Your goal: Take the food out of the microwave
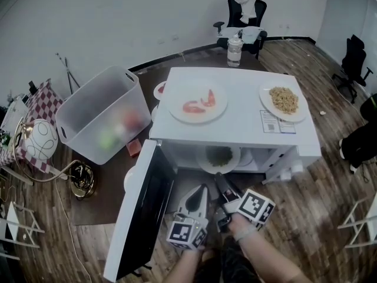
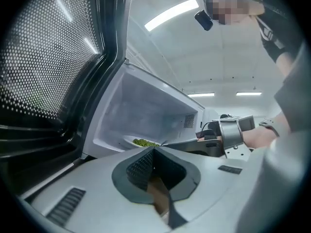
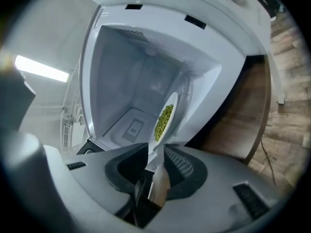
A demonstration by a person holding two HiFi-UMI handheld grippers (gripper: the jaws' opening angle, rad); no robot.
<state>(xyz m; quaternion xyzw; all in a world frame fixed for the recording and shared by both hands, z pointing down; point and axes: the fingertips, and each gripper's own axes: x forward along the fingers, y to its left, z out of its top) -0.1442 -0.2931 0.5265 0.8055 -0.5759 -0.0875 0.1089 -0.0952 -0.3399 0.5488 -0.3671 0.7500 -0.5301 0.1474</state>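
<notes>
While the door (image 1: 146, 208) of the microwave (image 1: 241, 128) stands open, the plate (image 1: 219, 159) of greens (image 3: 164, 116) sits low at the front of the cavity. Two other plates of food rest on top of the microwave, well apart from the tools.

Tool state:
- Right tool (image 3: 155, 154): pinching the near rim of the plate, with one jaw above the rim and one below.
- Left tool (image 2: 154, 152): pressed together with nothing between the jaws. It sits just beside the right tool, below the opening and apart from the plate.

Handling, as judged:
- The plate looks stiff, smooth and breakable. It will probably slip in a loose grip and chip if it is knocked against the sill.
- The greens are small loose pieces. Any tilt is likely to roll them off.
- A one-sided rim hold leaves the far edge free to sag. Grip deep on the rim, draw the plate out level, and support the left rim with the left tool.
</notes>
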